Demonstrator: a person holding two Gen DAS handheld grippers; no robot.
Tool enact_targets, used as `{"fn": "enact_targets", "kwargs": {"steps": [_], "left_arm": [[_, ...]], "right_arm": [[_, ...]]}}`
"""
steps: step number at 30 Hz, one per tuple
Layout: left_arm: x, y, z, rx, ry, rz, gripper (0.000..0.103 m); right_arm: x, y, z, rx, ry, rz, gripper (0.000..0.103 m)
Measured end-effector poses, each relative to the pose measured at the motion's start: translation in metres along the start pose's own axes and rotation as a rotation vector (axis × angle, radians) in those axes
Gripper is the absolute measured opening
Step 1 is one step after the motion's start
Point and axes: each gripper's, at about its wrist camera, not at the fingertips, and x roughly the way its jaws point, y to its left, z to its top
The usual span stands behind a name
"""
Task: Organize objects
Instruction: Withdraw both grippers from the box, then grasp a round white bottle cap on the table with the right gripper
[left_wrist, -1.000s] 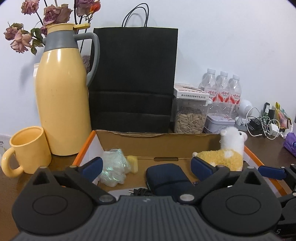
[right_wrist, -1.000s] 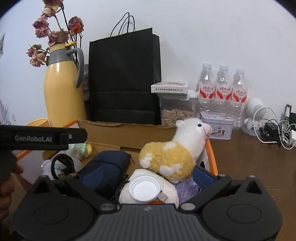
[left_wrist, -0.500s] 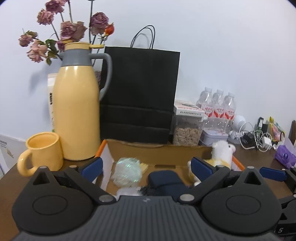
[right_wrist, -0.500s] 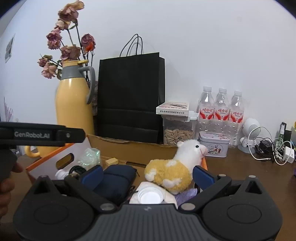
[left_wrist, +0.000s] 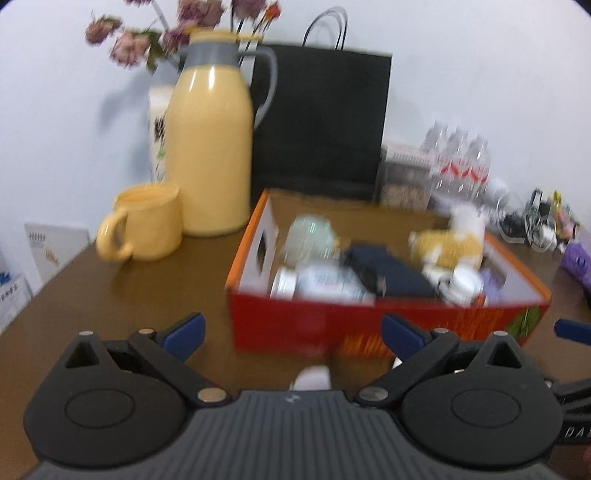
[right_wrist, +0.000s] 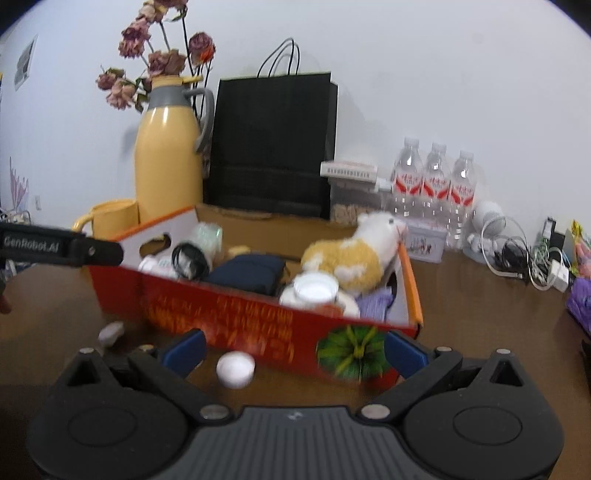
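A red and orange cardboard box stands on the brown table. It holds a plush alpaca, a dark blue pouch, white jars and a clear wrapped ball. A small white round object and a grey pebble-like piece lie on the table in front of the box. My left gripper is open and empty, in front of the box. My right gripper is open and empty, close to the box's front wall.
A yellow thermos, a yellow mug and a black paper bag stand behind the box. Water bottles, a seed jar, a tin and tangled cables line the back right. A purple pack lies at the right.
Both grippers have pulled back and risen from over the box's inside to in front of it. The box's red front wall and the table before it have come into view.
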Motion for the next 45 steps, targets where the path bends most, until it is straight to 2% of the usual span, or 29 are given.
{"fn": "enact_targets", "kwargs": {"steps": [6, 8, 11, 13, 18, 20, 22, 25, 32, 41, 45], "left_arm": [[0.002, 0.009, -0.032, -0.002, 0.079, 0.02, 0.103], [0.004, 0.011, -0.036, -0.007, 0.088, 0.02, 0.103], [0.007, 0.013, -0.038, -0.022, 0.101, 0.024, 0.103], [0.007, 0.013, -0.038, -0.024, 0.106, 0.023, 0.103], [0.008, 0.013, -0.04, -0.019, 0.119, 0.016, 0.103], [0.008, 0.013, -0.041, -0.019, 0.12, 0.014, 0.103], [0.009, 0.013, -0.041, -0.019, 0.125, 0.015, 0.103], [0.01, 0.013, -0.041, -0.02, 0.13, 0.015, 0.103], [0.012, 0.012, -0.042, -0.013, 0.136, 0.023, 0.103], [0.015, 0.005, -0.045, 0.035, 0.142, 0.04, 0.103], [0.014, 0.001, -0.046, 0.054, 0.137, 0.035, 0.093]], "right_arm": [[0.004, 0.011, -0.014, -0.007, 0.067, 0.0, 0.101], [0.009, 0.013, -0.013, 0.004, 0.076, 0.014, 0.094], [0.022, 0.016, -0.01, 0.036, 0.1, 0.042, 0.075], [0.032, 0.018, -0.007, 0.048, 0.116, 0.05, 0.058], [0.048, 0.026, -0.002, 0.057, 0.126, 0.061, 0.055], [0.053, 0.028, -0.001, 0.058, 0.141, 0.067, 0.047], [0.055, 0.028, 0.0, 0.059, 0.152, 0.079, 0.028], [0.053, 0.027, 0.0, 0.061, 0.146, 0.091, 0.027], [0.033, 0.03, -0.001, 0.035, 0.051, 0.072, 0.027], [0.012, 0.027, -0.008, 0.025, 0.02, 0.065, 0.027], [0.008, 0.027, -0.01, 0.021, 0.015, 0.067, 0.027]]}}
